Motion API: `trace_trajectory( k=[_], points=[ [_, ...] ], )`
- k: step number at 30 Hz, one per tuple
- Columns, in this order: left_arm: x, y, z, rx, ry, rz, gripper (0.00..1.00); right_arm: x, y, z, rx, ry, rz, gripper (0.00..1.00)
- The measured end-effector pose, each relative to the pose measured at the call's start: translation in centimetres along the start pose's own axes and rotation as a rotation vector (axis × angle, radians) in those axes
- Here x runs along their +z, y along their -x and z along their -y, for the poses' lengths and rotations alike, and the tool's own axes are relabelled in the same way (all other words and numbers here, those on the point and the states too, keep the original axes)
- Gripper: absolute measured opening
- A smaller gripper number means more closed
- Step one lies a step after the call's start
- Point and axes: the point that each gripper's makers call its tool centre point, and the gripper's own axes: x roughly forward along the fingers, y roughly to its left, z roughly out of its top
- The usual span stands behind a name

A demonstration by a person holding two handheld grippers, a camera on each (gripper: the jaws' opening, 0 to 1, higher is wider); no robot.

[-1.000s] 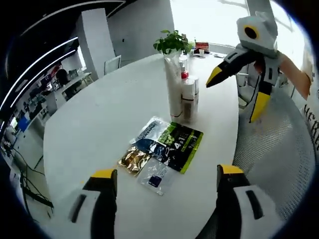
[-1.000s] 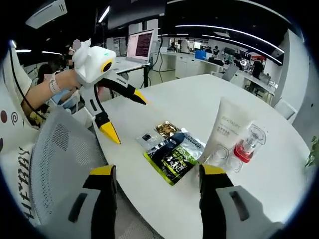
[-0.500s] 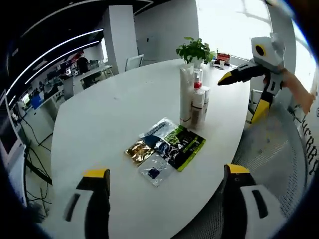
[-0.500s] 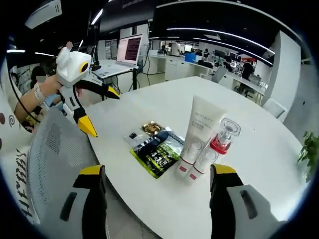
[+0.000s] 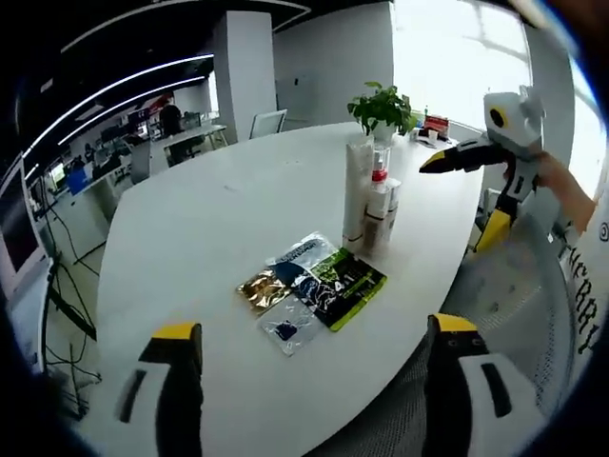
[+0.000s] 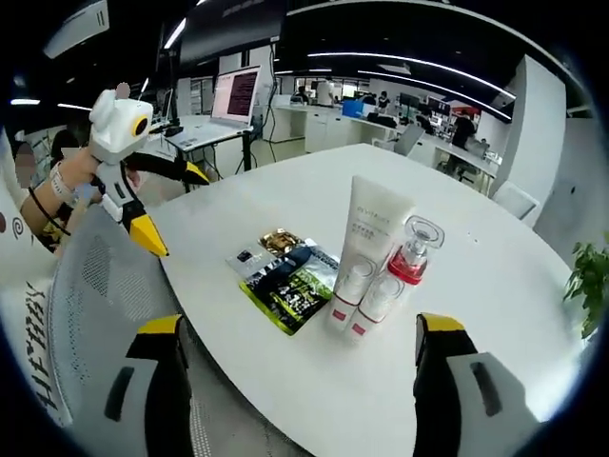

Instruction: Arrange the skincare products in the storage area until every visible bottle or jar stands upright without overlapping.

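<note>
Both my jaws stand wide and empty, well back from the bottles point(image 6: 376, 276), which are upright in a tight cluster on the surface point(image 6: 476, 314) ahead, sachets point(image 5: 314, 286) lying flat just beside them. Reaching in between such close neighbours, I judge one jaw could clip the tall tube point(image 6: 373, 238) and topple the lot.

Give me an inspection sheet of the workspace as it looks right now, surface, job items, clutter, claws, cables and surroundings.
Surface: white round table, mesh chair at its edge.
Job's things: white tube, red-collared bottle and two small bottles stand upright, clustered close together.
Clutter: flat sachets, overlapping, beside the cluster.
Claws: left claw and right claw both open, empty, held back from the table.
Cables: some hang by the desk off the table's far side.
Surroundings: potted plant on the table; open office with desks and a monitor.
</note>
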Motion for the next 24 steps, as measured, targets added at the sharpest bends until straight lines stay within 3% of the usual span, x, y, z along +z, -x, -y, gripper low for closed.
trace_trajectory(
  k=[24],
  points=[
    [-0.24,0.06,0.21,0.0,0.017,0.0,0.99,-0.38,-0.23,0.1,-0.011,0.01,-0.01,1.0]
  ],
)
